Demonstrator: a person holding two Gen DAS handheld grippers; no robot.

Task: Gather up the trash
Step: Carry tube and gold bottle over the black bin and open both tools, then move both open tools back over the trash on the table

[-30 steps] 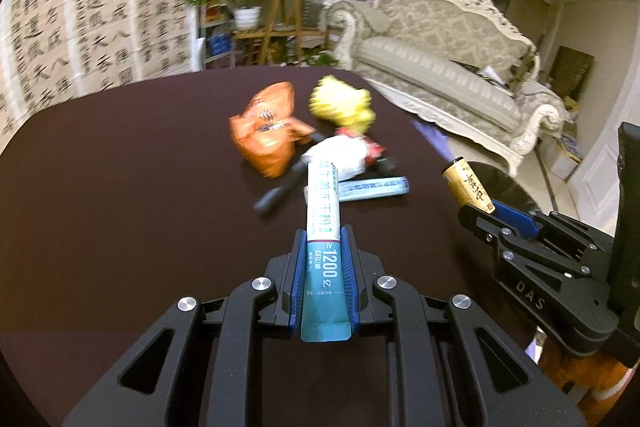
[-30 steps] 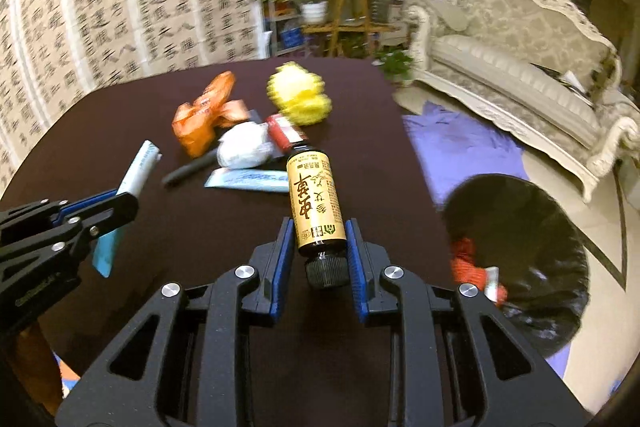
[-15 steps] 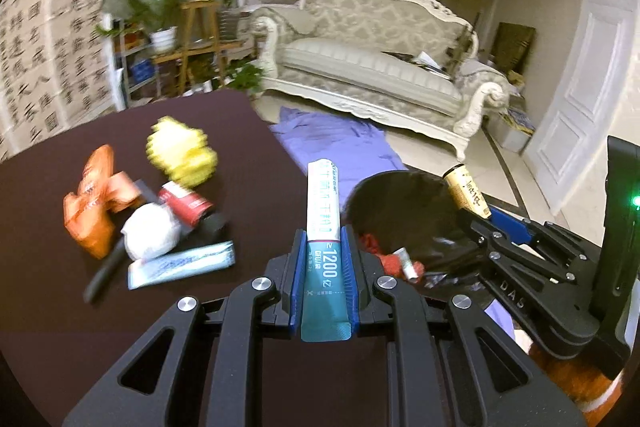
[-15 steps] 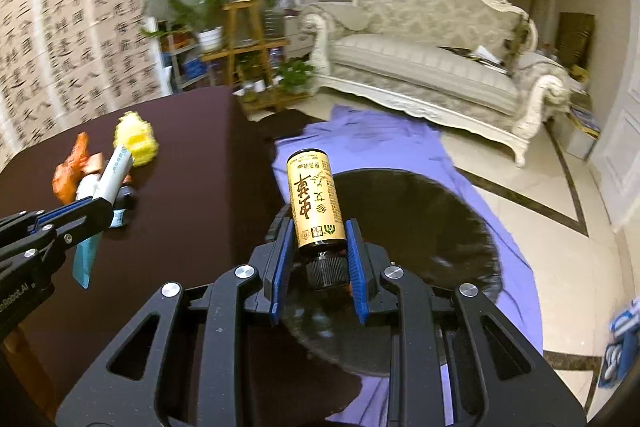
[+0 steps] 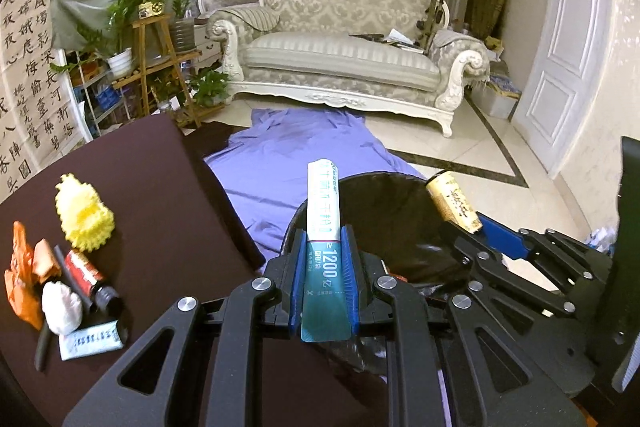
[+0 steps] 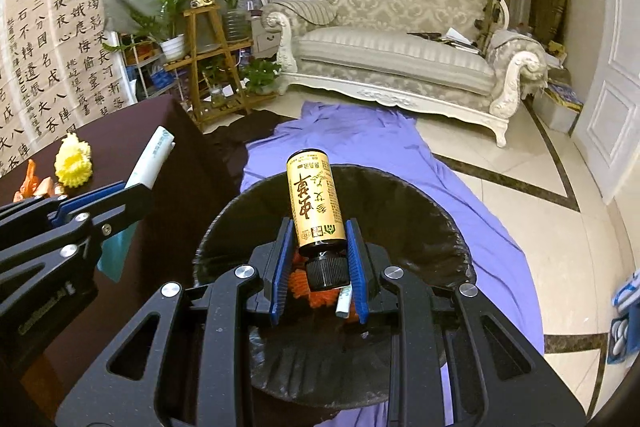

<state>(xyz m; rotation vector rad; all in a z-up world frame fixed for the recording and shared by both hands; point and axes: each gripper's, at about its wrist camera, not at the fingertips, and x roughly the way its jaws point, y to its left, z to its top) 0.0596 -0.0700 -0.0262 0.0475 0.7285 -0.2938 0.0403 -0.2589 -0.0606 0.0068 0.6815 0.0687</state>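
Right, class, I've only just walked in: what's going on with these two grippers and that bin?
A person is clearing trash from a dark table with a gripper in each hand. The left gripper is shut on a teal-and-white sachet, and the right gripper is shut on a small yellow-labelled bottle by its cap end. Both are held over the black-lined bin on the floor, not yet released. More litter remains on the table, including a yellow crumpled wrapper.

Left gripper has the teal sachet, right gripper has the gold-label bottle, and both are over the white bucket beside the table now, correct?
Not quite: the container is a black-lined trash bin, not a white bucket, as the right wrist view shows. The rest holds: the left gripper grips the teal sachet and the right gripper the gold-label bottle, over the bin.
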